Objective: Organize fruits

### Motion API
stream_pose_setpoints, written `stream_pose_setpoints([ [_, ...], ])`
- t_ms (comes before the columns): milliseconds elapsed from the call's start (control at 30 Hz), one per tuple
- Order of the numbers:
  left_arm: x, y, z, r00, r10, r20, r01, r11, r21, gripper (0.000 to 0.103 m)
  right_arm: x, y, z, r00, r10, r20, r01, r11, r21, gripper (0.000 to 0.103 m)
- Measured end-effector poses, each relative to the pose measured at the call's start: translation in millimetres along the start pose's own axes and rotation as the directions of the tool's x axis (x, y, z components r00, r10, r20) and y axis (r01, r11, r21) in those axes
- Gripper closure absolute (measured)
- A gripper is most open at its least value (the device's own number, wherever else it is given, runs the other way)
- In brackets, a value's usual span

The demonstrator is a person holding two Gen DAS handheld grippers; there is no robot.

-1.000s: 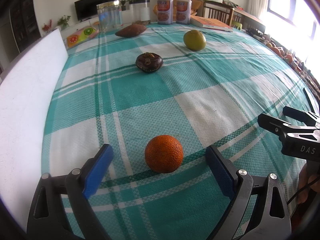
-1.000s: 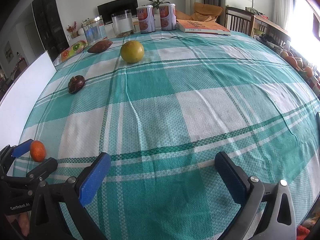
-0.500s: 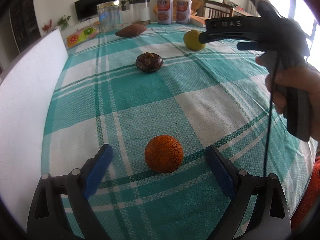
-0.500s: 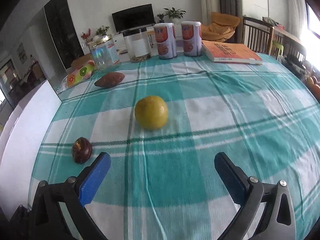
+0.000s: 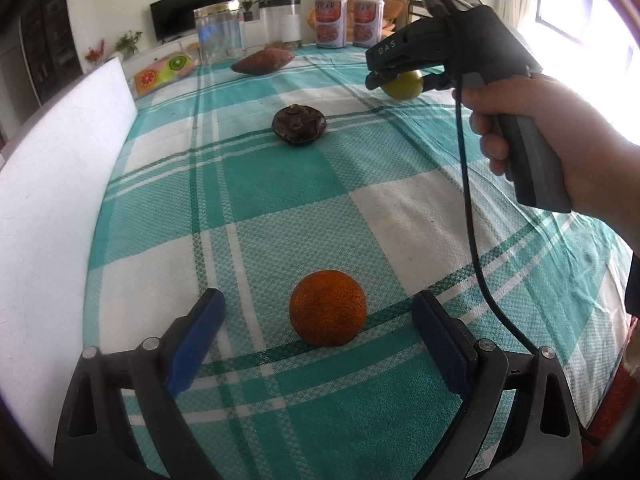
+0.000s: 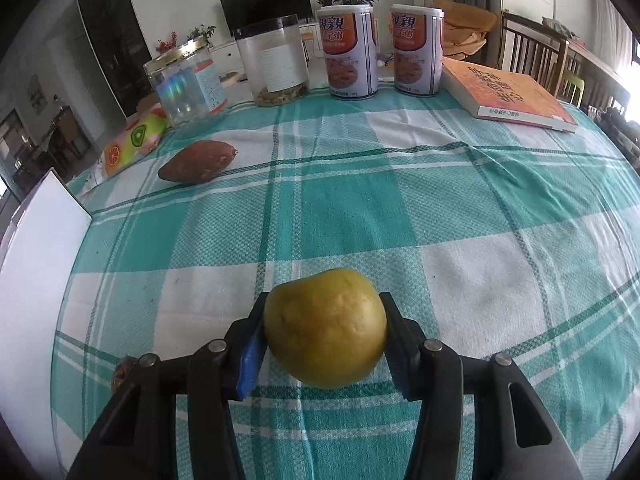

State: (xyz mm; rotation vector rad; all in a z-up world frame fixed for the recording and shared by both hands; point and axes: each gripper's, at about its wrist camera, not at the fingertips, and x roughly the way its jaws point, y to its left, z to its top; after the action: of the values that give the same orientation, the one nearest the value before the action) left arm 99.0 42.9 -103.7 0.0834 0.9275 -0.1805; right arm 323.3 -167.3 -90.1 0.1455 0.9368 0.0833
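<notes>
My right gripper is shut on a yellow-green round fruit, its pads pressed on both sides. The same fruit shows far off in the left wrist view, between the right gripper's fingers. My left gripper is open, with an orange on the cloth between its blue pads, touching neither. A dark wrinkled fruit lies mid-table. A sweet potato lies further back.
A white board lines the left table edge. At the back stand a clear jar, a plastic jar, two cans, a book and a fruit-print pack.
My right gripper moved forward over the table to the yellow-green fruit and shut on it. My left gripper stayed open around the orange.
</notes>
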Motion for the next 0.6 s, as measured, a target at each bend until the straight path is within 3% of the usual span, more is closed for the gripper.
stream_pose_setpoints([
  [133,-1.9,2.8,-0.5,1.000,-0.030,0.003,0.030,1.000,-0.004,0.007,-41.3,-23.0,-41.0,0.990,0.140,0.024,-0.142,0.985,0.102,0.052],
  [267,-14.4,10.5,-8.6,0.990,-0.144,0.004,0.144,0.990,-0.008,0.008,-89.9,-42.4,-95.6,0.973,0.222,0.065,-0.231,0.956,0.179,0.052],
  [433,-18.8,-2.6,-8.7,0.996,-0.084,0.023,0.083,0.995,0.047,0.012,-121.8,-45.2,-143.5,0.966,0.225,0.125,-0.248,0.944,0.220,0.052],
  [533,-15.0,-7.2,0.9,0.997,-0.067,0.021,0.066,0.997,0.049,0.029,-126.1,-44.0,-158.0,0.963,0.227,0.144,-0.256,0.938,0.233,0.052],
  [567,-11.4,-7.1,2.6,0.999,-0.051,0.009,0.051,0.998,0.044,0.044,-126.9,-44.1,-161.5,0.964,0.223,0.144,-0.252,0.939,0.234,0.052],
  [600,-8.1,-5.8,2.6,0.999,-0.038,-0.009,0.038,0.999,0.030,0.067,-127.3,-43.0,-164.7,0.966,0.216,0.141,-0.244,0.942,0.230,0.052],
])
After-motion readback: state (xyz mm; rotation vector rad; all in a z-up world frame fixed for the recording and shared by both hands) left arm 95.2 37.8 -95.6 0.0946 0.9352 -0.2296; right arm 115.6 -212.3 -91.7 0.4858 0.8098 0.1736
